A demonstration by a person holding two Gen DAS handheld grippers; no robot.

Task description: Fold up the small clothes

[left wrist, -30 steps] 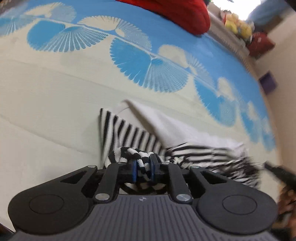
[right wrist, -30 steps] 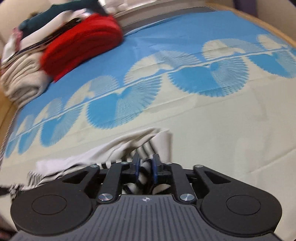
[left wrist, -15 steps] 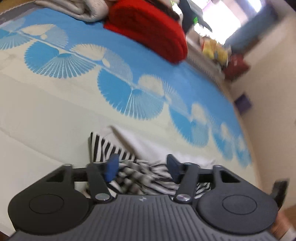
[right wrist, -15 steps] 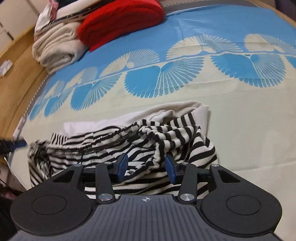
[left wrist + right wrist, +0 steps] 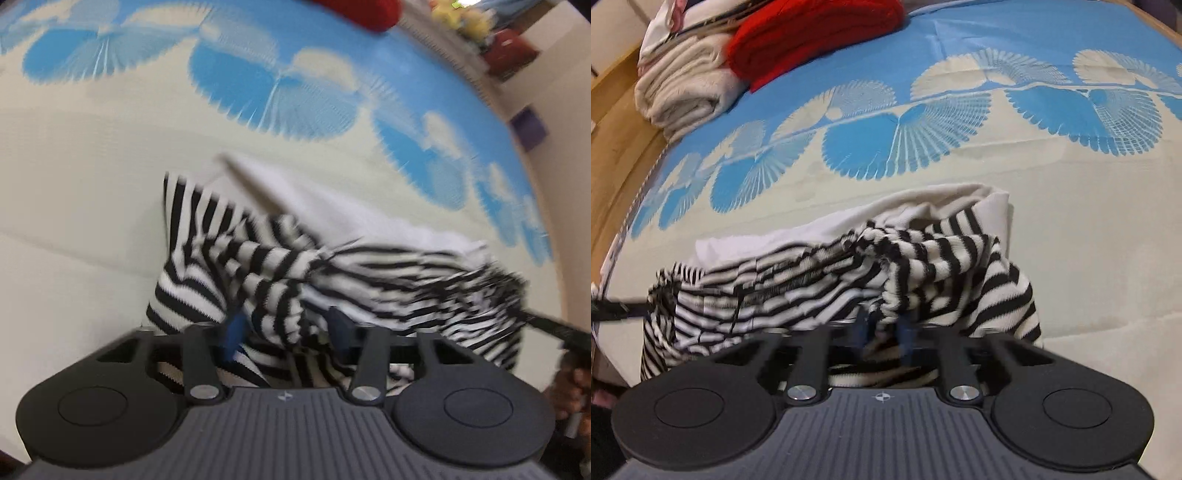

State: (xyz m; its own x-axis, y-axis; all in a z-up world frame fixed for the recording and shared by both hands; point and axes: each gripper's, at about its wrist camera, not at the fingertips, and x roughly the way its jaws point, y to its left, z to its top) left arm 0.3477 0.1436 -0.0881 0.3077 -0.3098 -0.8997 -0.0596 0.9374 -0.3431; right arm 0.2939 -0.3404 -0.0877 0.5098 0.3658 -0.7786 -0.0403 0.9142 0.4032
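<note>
A small black-and-white striped garment [image 5: 280, 266] lies bunched on the bed over a white cloth [image 5: 332, 206]. My left gripper [image 5: 286, 332] is open, its fingers standing either side of a striped fold at the garment's near edge. In the right wrist view the same garment [image 5: 849, 273] spreads in a crumpled band. My right gripper [image 5: 884, 330] has its blue pads close together with a striped fold between them. The view is blurred, so the grip is unclear.
The bedsheet [image 5: 960, 122] is cream with blue fan patterns. A red folded item [image 5: 812, 33] and cream folded towels [image 5: 683, 85] are stacked at the far corner. A wooden bed frame [image 5: 617, 136] runs along the left. Toys [image 5: 465, 18] sit beyond the bed.
Both grippers let go of the striped garment and opened half a second ago. Since then the right pads have come closer together around a fold, and the left gripper has stayed open, nearer the cloth.
</note>
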